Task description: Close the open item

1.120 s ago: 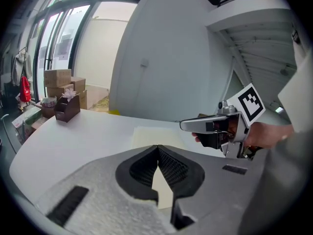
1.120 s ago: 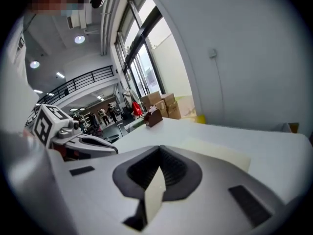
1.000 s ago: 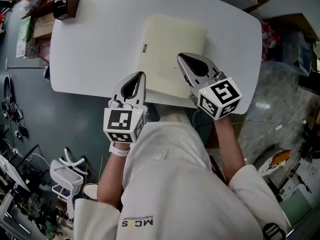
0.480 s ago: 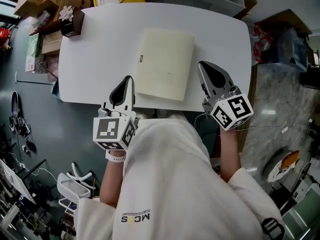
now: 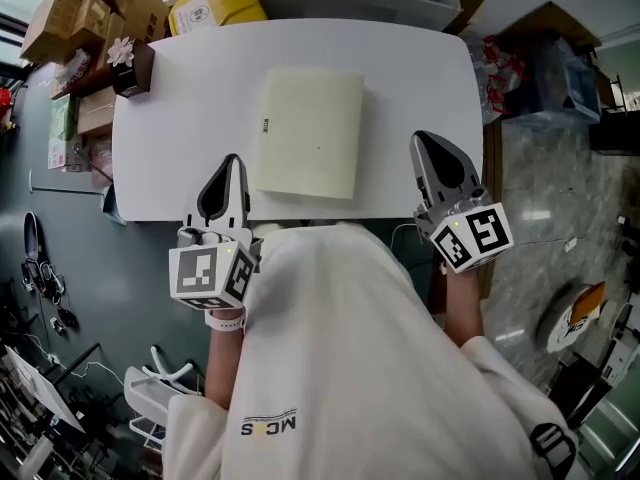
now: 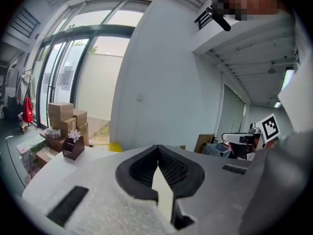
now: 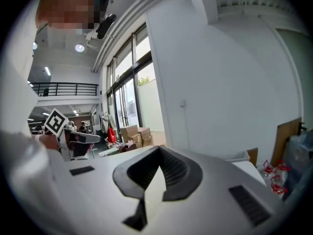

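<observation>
A flat cream folder [image 5: 308,133] lies closed on the white table [image 5: 170,158], with a small dark tag on its left edge. My left gripper [image 5: 231,161] hovers at the table's near edge, just left of the folder's near corner; its jaws are shut and empty. My right gripper [image 5: 424,139] hangs over the table's near right part, well clear of the folder, also shut with nothing in it. In the left gripper view the left gripper [image 6: 158,151] points over the table toward a wall. The right gripper [image 7: 157,152] faces windows and boxes.
A small brown box with a white flower [image 5: 128,65] stands at the table's far left corner. Cardboard boxes [image 5: 92,6] and a yellow box [image 5: 216,4] sit beyond it. A grey tray [image 5: 350,2] lies behind the table. The person's white top [image 5: 340,348] fills the lower view.
Both grippers have drawn back toward the person and apart. The right one was over the folder's near right corner and is now off to its right.
</observation>
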{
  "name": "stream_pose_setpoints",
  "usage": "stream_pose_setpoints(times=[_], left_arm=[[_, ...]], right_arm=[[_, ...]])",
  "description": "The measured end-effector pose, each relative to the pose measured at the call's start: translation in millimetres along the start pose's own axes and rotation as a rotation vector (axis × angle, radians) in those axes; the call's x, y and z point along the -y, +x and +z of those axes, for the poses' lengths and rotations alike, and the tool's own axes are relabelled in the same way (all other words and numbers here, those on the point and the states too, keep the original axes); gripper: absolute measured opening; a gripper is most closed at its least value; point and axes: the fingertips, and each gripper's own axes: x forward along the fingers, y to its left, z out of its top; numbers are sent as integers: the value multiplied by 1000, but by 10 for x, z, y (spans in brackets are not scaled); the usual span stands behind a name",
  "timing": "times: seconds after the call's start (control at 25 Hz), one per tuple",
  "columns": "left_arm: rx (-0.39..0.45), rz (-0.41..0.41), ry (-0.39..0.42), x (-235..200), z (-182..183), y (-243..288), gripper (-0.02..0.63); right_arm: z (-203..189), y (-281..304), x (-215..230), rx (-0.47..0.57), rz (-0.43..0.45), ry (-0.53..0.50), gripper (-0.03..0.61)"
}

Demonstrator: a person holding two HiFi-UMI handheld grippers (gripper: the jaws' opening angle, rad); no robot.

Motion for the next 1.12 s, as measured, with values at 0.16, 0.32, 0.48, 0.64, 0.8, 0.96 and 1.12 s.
stream_pose_setpoints(times=[0.16,0.32,0.48,0.64,0.8,0.96,1.12], left_arm=[[19,-4,0,38,52,-52,25],[34,-9,-2,46,68,-81,25],[32,-17,3,95,54,-110,25],[26,-29,13,154,45,-96,25],[29,-28,17,201,71,-98,25],[28,-27,15,220,61,-90,25],[18,-36,35,235,40,-78,25]], right_arm=[[-14,-167,30,17,-44,-13,15],[-81,-241,28,24,-82,-28,15],[-60,-312,46,40,-99,-33,15],[-42,-381,76,49,-108,-31,15],[-3,-444,100,47,-107,-33,15],[14,-438,96,46,-106,-61,14],[-4,-398,45,39,-94,-57,14]])
